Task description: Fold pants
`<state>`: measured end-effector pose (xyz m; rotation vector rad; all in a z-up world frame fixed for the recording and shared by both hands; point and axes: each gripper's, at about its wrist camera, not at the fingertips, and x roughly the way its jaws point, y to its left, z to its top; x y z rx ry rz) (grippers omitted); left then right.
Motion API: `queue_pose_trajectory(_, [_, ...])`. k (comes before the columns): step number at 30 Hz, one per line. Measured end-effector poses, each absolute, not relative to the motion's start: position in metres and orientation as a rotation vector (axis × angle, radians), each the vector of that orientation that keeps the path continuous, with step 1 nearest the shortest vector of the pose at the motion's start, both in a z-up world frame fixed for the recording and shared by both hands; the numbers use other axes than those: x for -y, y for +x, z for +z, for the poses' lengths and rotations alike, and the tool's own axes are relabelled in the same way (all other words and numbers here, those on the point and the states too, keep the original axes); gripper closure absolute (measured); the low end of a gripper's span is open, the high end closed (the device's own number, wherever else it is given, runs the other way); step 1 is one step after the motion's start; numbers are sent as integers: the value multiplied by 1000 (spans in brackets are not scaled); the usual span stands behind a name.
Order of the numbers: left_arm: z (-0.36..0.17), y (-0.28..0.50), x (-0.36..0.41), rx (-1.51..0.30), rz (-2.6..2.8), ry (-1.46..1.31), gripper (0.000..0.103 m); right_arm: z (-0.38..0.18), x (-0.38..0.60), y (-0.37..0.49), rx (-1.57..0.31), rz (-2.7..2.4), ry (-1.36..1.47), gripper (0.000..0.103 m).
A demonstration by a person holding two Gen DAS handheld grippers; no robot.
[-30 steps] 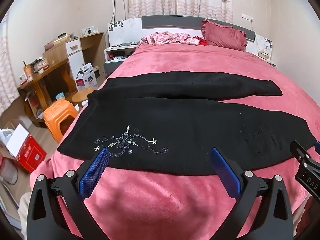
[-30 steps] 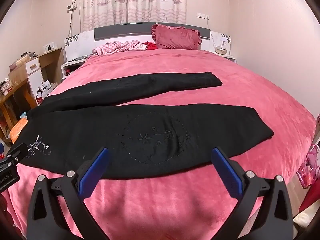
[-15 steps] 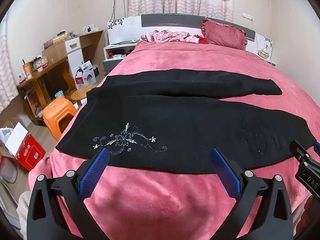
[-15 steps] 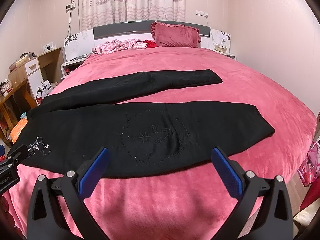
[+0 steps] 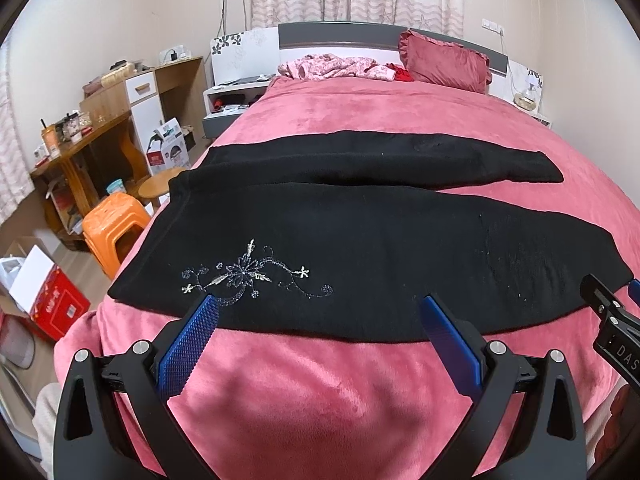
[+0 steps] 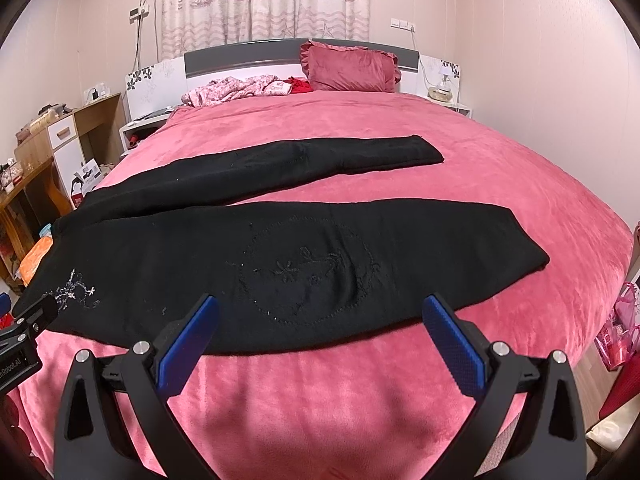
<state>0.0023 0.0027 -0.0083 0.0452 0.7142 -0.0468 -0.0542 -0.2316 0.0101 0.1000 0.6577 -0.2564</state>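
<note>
Black pants (image 5: 360, 240) lie flat across a pink bed (image 5: 380, 112), waistband at the left, both legs spread apart toward the right. Silver flower embroidery (image 5: 248, 276) marks the near hip. In the right wrist view the pants (image 6: 320, 248) show a round stitched motif on the near leg. My left gripper (image 5: 318, 312) is open and empty, hovering just short of the pants' near edge by the embroidery. My right gripper (image 6: 318, 312) is open and empty, hovering short of the near leg's edge. Each gripper's body shows at the edge of the other's view.
A red pillow (image 5: 444, 60) and crumpled pink clothes (image 5: 336, 68) lie at the headboard. Left of the bed stand an orange stool (image 5: 114, 228), a round wooden stool (image 5: 158, 188), a wooden desk (image 5: 80, 140) and a red box (image 5: 52, 304). A pink bag (image 6: 618, 328) sits at the right.
Both grippers have risen slightly and tipped, so the pants sit a little lower and nearer in each view. Both stay open; the pants have not moved.
</note>
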Motion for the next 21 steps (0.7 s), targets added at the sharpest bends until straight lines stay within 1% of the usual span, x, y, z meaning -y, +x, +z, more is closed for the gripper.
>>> queue_pose_trajectory(11, [-12,6,-5,-736,-47,40,3,10,235,-55,-643,-253,113,2])
queue_pose_trajectory(15, [-16,13,-9,-790,-90,16,3,10,244,-52,-630,-193,151,2])
queue_pose_trajectory(18, [-26,24,-12,-887,-191,-25,3,0,252,-45,-682,-129,213,2])
queue_pose_trajectory(21, [-32,24,-27,-880,-336,-172,3,-14,263,-39,-768,-136,265,2])
